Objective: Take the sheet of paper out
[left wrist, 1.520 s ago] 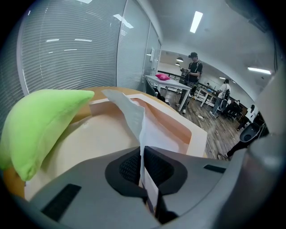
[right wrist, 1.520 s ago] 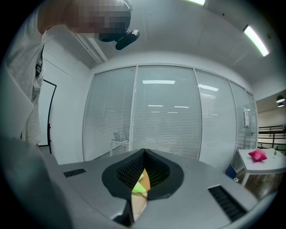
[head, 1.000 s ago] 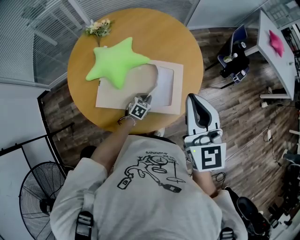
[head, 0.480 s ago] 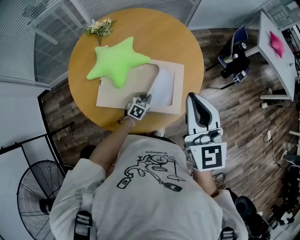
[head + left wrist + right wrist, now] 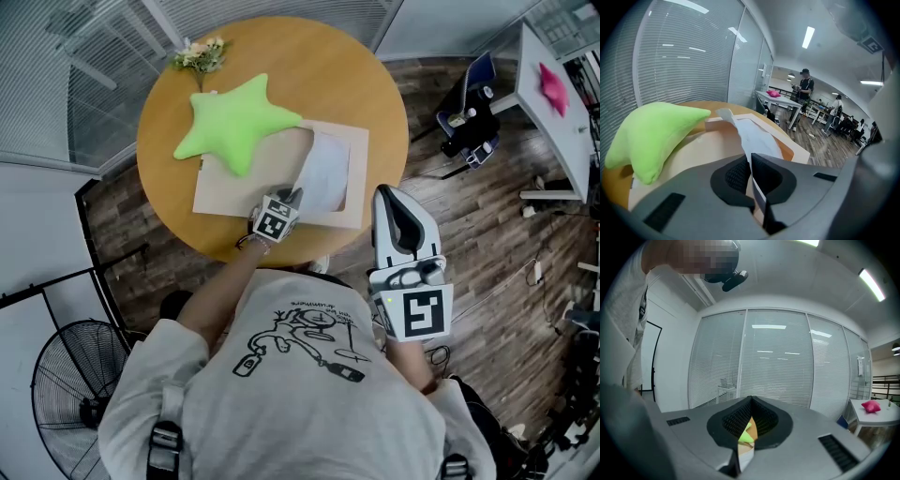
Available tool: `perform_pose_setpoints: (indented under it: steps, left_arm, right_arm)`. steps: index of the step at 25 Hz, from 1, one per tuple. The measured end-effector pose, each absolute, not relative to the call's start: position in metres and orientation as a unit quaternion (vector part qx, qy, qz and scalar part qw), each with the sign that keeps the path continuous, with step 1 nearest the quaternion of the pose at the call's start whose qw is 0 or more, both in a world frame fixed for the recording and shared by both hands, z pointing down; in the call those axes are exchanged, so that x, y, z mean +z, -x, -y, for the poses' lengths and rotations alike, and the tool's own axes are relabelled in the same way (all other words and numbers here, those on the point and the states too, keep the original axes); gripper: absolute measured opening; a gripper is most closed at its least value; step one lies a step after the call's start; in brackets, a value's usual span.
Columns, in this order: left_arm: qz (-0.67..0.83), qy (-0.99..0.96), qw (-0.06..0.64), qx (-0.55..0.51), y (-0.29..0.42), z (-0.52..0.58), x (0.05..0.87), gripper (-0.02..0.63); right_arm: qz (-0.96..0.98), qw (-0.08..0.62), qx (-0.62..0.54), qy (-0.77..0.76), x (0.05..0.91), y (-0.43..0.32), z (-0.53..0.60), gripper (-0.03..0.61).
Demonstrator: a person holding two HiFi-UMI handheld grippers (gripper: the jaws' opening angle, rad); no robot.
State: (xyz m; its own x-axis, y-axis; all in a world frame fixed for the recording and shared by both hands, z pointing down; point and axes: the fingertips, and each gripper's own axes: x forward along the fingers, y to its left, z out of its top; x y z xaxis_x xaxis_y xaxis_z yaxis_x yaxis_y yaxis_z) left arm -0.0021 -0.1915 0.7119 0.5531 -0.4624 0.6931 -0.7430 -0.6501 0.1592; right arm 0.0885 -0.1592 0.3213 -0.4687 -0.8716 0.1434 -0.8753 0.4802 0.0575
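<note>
- left gripper (image 5: 297, 195) clenched on the white sheet of paper (image 5: 324, 174), which is partly out of the beige folder (image 5: 230, 187)
- right gripper (image 5: 391, 193) beside the round table (image 5: 366, 84), jaws closed on nothing

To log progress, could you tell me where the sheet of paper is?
Head view: the sheet of paper sticks out of the beige frame, right of the green star pillow, pinched by the left gripper.
</note>
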Motion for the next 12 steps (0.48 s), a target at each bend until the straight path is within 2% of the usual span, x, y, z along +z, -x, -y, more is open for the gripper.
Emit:
perform_pose_setpoints:
  steps: [12]
  left_arm:
    - [0.365,-0.857,0.226,0.286,0.005,0.191,0.687,0.018]
  right_arm:
    - [0.864,0.058,0.008,-0.501,0.316,-0.084,0.158,0.005]
